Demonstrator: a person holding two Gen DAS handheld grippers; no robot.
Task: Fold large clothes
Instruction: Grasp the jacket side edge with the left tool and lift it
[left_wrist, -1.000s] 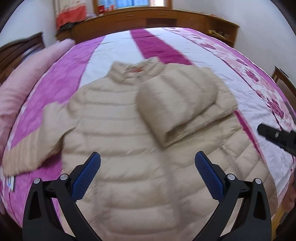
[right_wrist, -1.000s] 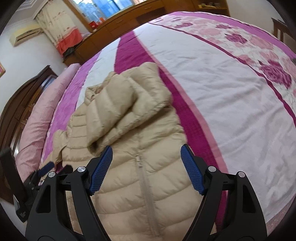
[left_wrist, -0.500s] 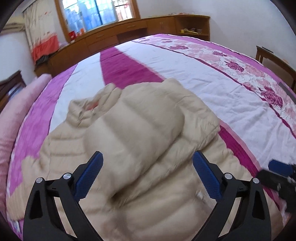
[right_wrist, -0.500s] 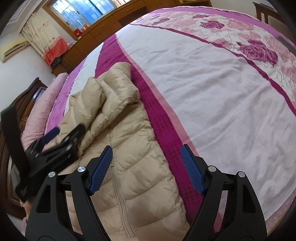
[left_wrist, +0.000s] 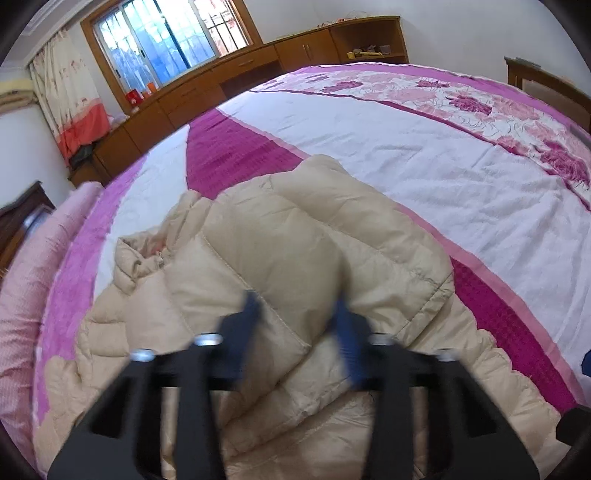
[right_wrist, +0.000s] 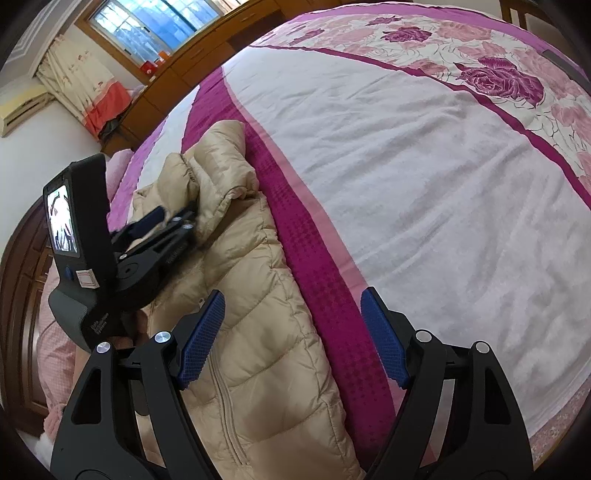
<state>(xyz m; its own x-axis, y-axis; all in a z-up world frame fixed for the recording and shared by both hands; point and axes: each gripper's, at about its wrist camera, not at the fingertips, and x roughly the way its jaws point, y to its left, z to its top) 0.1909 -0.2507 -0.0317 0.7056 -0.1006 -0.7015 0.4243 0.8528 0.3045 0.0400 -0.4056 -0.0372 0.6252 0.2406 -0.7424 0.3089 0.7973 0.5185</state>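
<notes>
Beige puffer jacket (left_wrist: 280, 280) lay front-up on the bedspread (left_wrist: 461, 177), which was white with magenta bands and a pink floral border. One sleeve (left_wrist: 295, 251) was folded across the chest, its cuff end bunched toward the middle of the garment. In the right wrist view the jacket (right_wrist: 251, 332) ran along the magenta stripe, zipper (right_wrist: 221, 402) visible down the front, with the collar end toward the far side of the bed.

The left gripper (left_wrist: 295, 325) was at the folded sleeve, its blue-padded fingers (left_wrist: 347, 343) drawn in to either side of a fold of the padded fabric. That part of the frame was motion-blurred, so it seemed to be pinching the sleeve, though whether the grip was complete could not be told. From the right wrist view the same tool (right_wrist: 159, 229) appeared from the side, its tips reaching into the bunched sleeve.

The right gripper (right_wrist: 291, 332) hung above the jacket's edge and the magenta stripe, its fingers (right_wrist: 201, 339) spread wide and holding nothing.

A pink pillow (left_wrist: 26, 280) lay along the left side of the bed. Wooden cabinets (left_wrist: 258, 74) and a window (left_wrist: 170, 37) stood behind.
</notes>
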